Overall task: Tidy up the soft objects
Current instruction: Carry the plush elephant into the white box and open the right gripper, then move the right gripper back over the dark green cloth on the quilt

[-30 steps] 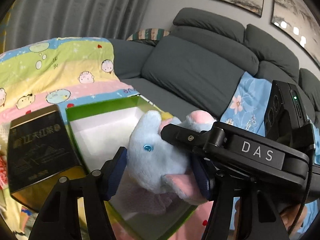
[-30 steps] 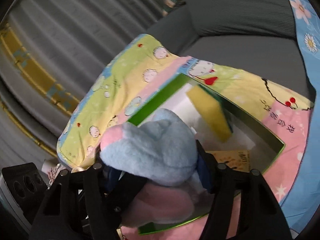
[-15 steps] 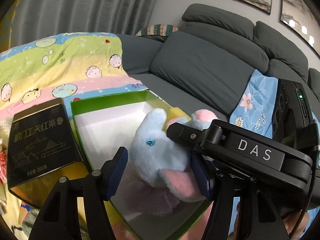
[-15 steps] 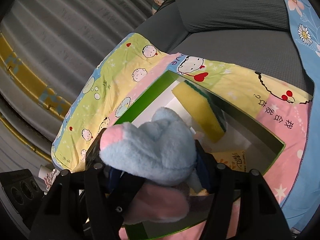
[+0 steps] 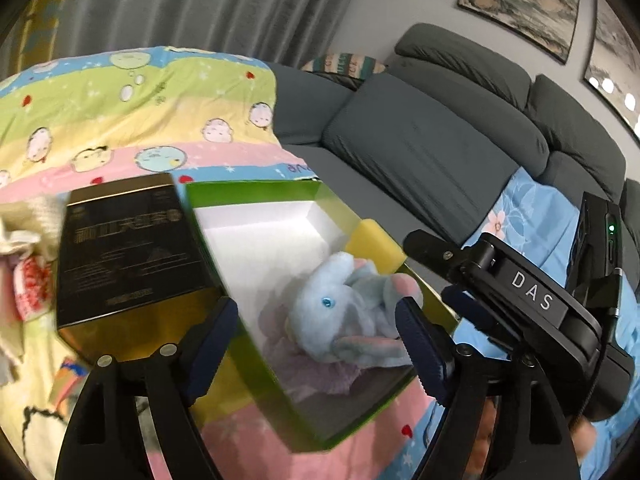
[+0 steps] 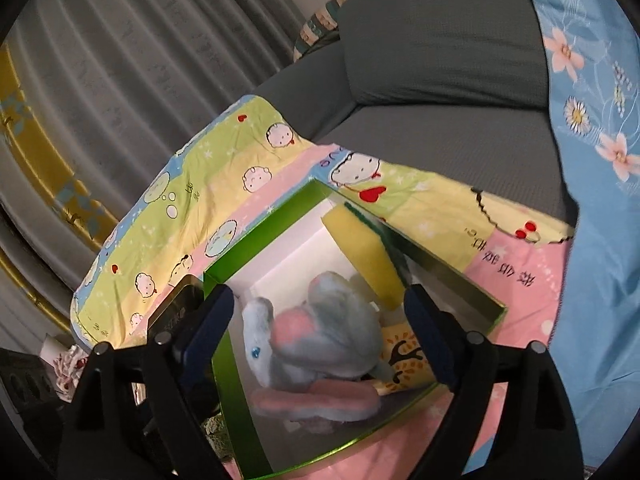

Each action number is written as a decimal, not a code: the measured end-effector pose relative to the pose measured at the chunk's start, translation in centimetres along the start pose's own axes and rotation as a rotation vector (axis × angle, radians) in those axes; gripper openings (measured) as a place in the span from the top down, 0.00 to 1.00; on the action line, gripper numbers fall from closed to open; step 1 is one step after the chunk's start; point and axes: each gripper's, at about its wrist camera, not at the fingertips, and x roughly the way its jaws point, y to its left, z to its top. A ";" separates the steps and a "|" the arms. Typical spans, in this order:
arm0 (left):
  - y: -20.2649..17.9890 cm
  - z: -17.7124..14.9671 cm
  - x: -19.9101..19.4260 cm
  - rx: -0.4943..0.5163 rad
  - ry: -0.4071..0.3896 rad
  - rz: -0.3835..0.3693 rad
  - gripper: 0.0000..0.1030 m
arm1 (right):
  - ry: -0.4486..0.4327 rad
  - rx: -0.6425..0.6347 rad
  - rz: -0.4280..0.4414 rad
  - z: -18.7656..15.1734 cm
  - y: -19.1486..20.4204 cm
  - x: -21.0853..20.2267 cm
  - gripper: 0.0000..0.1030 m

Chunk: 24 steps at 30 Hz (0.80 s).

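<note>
A light blue plush elephant with pink ears lies on its side inside the green box, on a purple cloth. My left gripper hovers over it with its jaws opening, and the pads stand clear of the fur on both sides. In the right wrist view the same plush elephant lies low in the green box. My right gripper is above it, jaws also opening and touching nothing. A yellow sponge leans in the box's far corner.
A black and gold tin stands against the box's left wall on the cartoon blanket. A yellow card with a tree print lies in the box. The right gripper's black housing crowds the right side. Behind is a grey sofa with a blue floral cloth.
Both grippers were shut on the plush elephant above the box. Both have widened and let it go, and it now lies in the box. Both grippers have drawn back a little.
</note>
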 end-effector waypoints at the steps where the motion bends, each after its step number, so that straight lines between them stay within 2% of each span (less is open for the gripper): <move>1: 0.2 -0.1 -0.5 -0.005 0.000 0.005 0.21 | -0.008 -0.016 -0.005 0.0 0.3 -0.4 0.13; 9: 4.0 -1.7 -6.9 -0.087 -0.016 0.099 0.20 | -0.077 -0.134 -0.059 -0.8 3.4 -3.3 0.04; 11: 4.9 -2.5 -8.5 -0.100 -0.021 0.123 0.16 | -0.101 -0.166 -0.066 -1.2 4.4 -4.1 0.01; 12: 5.6 -3.0 -9.5 -0.112 -0.024 0.141 0.08 | -0.108 -0.183 -0.066 -1.4 4.9 -4.4 0.01; 14: 7.1 -4.0 -11.3 -0.140 -0.044 0.169 0.06 | -0.106 -0.208 -0.064 -1.8 5.8 -4.7 0.01; 19: 10.8 -7.2 -14.2 -0.229 -0.046 0.260 0.06 | -0.064 -0.272 -0.018 -3.2 8.5 -4.9 0.01; 24: 15.3 -10.8 -16.3 -0.278 -0.054 0.373 0.06 | 0.072 -0.363 0.093 -5.3 11.9 -3.3 0.01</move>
